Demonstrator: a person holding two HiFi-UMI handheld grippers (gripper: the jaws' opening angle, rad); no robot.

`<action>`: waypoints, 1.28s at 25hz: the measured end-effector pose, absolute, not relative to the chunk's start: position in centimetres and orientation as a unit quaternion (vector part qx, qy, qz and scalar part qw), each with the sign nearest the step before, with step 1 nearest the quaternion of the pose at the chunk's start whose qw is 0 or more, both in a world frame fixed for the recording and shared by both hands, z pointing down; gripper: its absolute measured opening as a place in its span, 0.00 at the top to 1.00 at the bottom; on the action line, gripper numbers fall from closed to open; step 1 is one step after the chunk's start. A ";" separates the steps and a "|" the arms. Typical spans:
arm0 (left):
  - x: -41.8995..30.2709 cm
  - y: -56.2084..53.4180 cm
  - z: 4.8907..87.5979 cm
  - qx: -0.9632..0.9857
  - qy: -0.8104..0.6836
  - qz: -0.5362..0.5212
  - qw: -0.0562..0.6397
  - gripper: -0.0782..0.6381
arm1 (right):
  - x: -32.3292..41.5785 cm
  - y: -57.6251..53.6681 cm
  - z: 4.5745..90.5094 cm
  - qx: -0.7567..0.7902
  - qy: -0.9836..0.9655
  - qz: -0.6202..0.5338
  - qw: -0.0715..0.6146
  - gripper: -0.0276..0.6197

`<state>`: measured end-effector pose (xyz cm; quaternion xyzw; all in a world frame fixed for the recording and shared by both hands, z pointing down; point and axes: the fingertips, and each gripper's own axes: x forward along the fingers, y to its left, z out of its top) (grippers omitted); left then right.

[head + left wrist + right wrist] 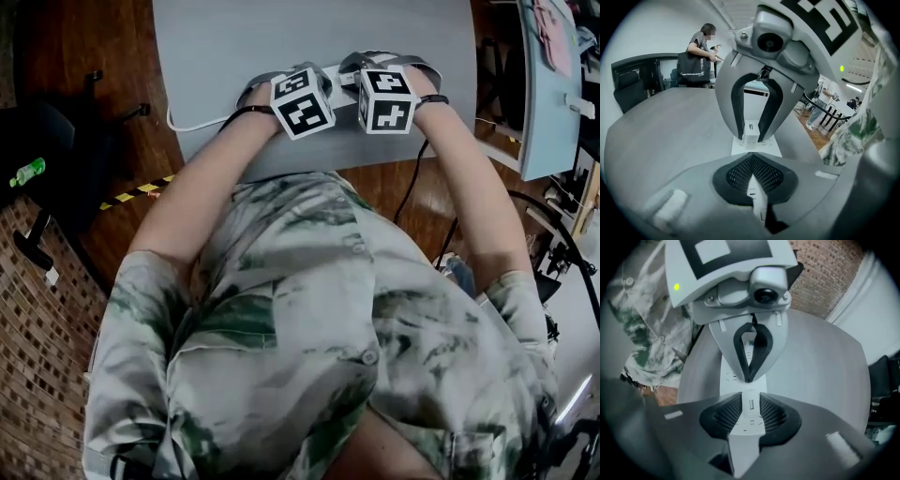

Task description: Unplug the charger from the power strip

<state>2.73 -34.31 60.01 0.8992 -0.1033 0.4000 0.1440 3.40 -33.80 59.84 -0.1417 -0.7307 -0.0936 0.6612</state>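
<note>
Well, the white charger (751,131) sits plugged into the power strip (757,150), with a gripper closed in from each side.

It is a small white block standing upright on the flat white strip, which lies by the edge of the grey surface (244,37) nearest the person. The right gripper (751,137) points straight down over it, its fingers (738,110) spread and straddling the block, close beside its sides. The left gripper (749,378) slants in, its fingers (740,350) pinched to a point, tips down on the strip. Both bare forearms reach out side by side, and a white cable (192,125) trails off to the person's left.
</note>
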 end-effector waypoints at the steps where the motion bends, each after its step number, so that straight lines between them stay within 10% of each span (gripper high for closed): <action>1: 2.6 -34.3 60.0 0.899 -0.103 0.400 0.146 0.89 | 3.5 -33.7 60.2 -0.150 -0.723 -0.103 0.667 0.78; 32: 3.0 -35.7 59.9 0.893 -0.086 0.409 0.165 0.89 | 3.0 -37.7 48.3 -0.077 -0.758 -0.104 0.640 0.80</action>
